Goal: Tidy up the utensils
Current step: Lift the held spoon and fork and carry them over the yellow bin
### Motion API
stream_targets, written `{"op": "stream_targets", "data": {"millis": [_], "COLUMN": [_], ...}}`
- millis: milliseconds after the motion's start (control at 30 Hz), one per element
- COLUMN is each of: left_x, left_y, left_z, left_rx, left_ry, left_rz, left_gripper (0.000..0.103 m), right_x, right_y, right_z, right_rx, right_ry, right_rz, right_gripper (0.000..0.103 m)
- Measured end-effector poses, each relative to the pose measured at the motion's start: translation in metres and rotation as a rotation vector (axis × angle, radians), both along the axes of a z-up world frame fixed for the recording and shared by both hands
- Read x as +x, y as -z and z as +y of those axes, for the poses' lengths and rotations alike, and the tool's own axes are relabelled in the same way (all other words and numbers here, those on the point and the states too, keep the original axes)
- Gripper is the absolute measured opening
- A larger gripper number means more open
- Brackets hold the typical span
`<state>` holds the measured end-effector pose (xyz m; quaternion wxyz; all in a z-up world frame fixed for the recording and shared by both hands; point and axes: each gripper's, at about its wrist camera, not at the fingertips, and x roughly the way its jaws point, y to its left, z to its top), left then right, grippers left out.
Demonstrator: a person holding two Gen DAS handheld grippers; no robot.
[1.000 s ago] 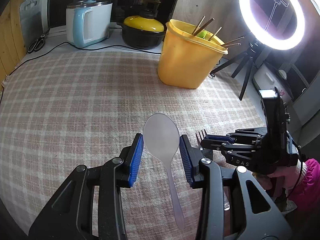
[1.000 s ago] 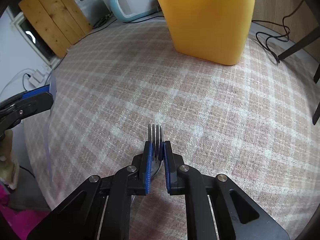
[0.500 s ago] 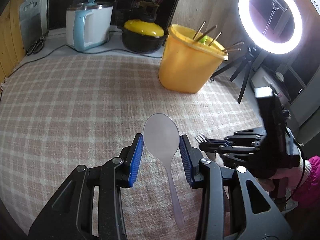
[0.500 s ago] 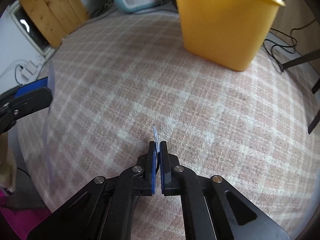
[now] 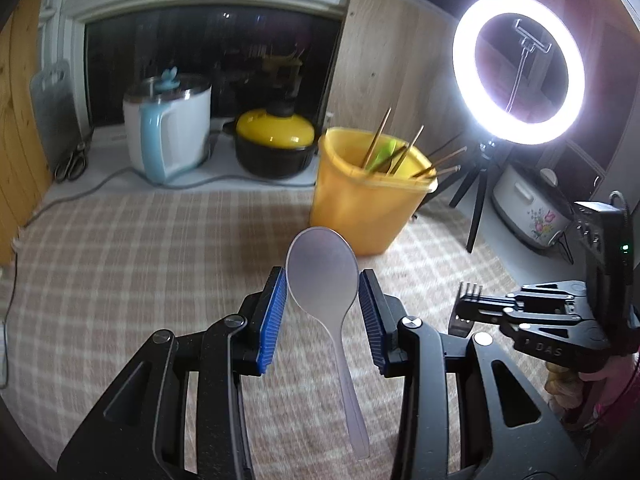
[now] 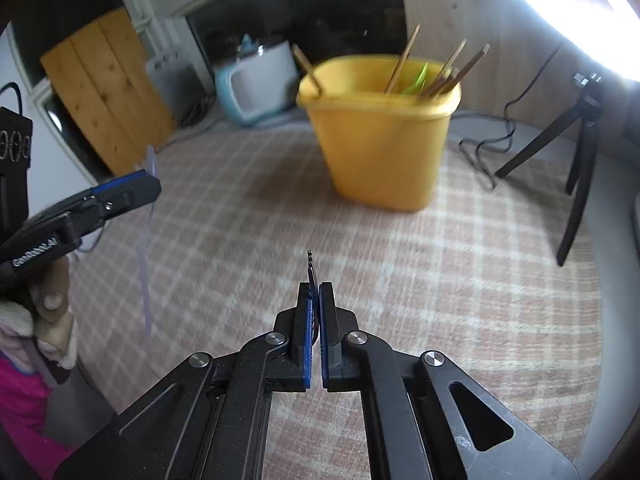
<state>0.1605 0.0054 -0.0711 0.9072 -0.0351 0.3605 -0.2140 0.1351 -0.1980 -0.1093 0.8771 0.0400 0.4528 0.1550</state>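
My left gripper [image 5: 323, 280] is shut on a translucent white rice paddle [image 5: 322, 276], its blue pads pressing the bowl's edges while the handle hangs down toward the camera. My right gripper [image 6: 315, 292] is shut on a metal fork [image 6: 311, 270], seen edge-on with its tines pointing forward above the cloth. In the left wrist view the fork [image 5: 468, 290] sticks out of the right gripper [image 5: 466, 304], to the right of the paddle. Beyond both stands a yellow bin [image 5: 366, 200] holding chopsticks and a green utensil. In the right wrist view the bin [image 6: 380, 140] is ahead, slightly right.
A checked cloth [image 5: 140, 260] covers the table. At the back stand a white and blue kettle [image 5: 168, 132] and a black pot with a yellow lid [image 5: 274, 140]. A ring light on a tripod [image 5: 518, 68] stands right of the bin, with cables [image 6: 484, 152] beside it. Scissors [image 5: 72, 162] lie far left.
Both grippers rose off the cloth and tilted up, so the bin's opening and the back wall came into view. The fork went from tines flat to edge-on in the right gripper.
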Motion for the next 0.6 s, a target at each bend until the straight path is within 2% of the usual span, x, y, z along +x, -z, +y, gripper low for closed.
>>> {"op": "stream_targets", "data": {"millis": [400, 600], "left_x": [0.018, 0.044], "left_y": [-0.019, -0.039], "left_z": [-0.004, -0.006], "left_rx": [-0.02, -0.042], "left_ry": [0.012, 0.006], "left_rz": [-0.051, -0.096], "left_gripper": [0.037, 0.037], "right_x": [-0.005, -0.002], "right_y": [-0.045, -0.082], "right_z": [-0.013, -0.023], "right_rx": [-0.023, -0.04], "right_ry": [0.057, 0.096], "right_rz": [-0.134, -0.237], "right_gripper": [0.002, 0.001]}}
